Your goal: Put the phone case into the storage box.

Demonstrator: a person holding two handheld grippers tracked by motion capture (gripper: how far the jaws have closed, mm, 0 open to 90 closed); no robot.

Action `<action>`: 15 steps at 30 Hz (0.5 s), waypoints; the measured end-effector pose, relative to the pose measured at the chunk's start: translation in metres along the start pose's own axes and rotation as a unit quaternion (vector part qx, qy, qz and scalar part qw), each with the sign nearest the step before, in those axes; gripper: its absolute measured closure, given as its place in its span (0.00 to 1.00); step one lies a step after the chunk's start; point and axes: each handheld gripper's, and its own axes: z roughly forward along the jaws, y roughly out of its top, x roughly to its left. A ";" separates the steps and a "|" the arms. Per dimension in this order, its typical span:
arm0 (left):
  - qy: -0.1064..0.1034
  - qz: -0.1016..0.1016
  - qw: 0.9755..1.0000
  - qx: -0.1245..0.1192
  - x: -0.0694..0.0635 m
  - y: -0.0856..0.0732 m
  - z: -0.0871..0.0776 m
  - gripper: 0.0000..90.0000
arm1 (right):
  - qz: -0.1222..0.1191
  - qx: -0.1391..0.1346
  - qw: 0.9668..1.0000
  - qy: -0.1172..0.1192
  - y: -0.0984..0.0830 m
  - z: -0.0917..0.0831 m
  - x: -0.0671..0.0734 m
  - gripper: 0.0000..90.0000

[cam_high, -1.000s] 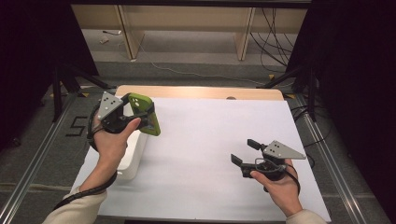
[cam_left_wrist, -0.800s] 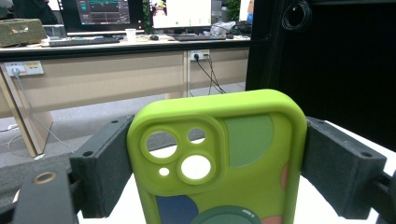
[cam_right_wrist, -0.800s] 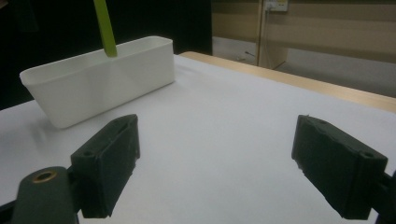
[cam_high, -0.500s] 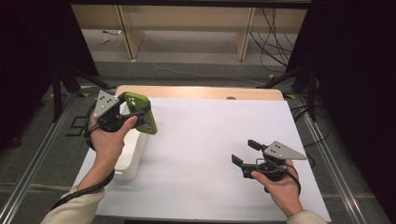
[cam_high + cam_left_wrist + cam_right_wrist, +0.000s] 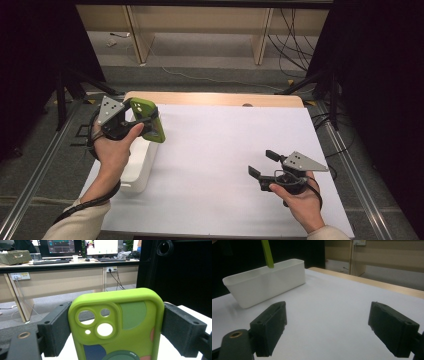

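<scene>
Gripping a green phone case (image 5: 147, 120) by its two long edges, the left gripper (image 5: 134, 119) hangs raised above the white bin (image 5: 141, 165) at the table's (image 5: 220, 145) left side, the person's left forearm reaching up from the near edge. The case is lime green with rounded corners, a raised camera block pierced by round holes, and dark green, blue and pink patches (image 5: 132, 315). The right gripper (image 5: 264, 163) rests low over the white tabletop, well apart from the bin, its jaws spread wide with nothing between them.
</scene>
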 end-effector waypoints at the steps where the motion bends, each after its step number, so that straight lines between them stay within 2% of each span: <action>1: 0.001 0.000 1.000 0.000 0.000 0.000 0.000 0.16 | 0.000 0.000 1.000 0.000 0.000 0.000 0.000 0.18; 6: 0.005 0.002 1.000 0.000 0.003 0.000 0.000 0.16 | 0.000 0.000 1.000 0.000 0.000 0.000 0.000 0.18; 7: 0.007 0.014 1.000 -0.005 0.005 0.001 0.000 0.16 | 0.000 0.000 1.000 0.000 0.000 0.000 0.000 0.18; 15: 0.012 0.013 1.000 -0.005 0.008 0.001 -0.001 0.16 | 0.000 -0.001 1.000 0.000 0.000 0.000 0.000 0.18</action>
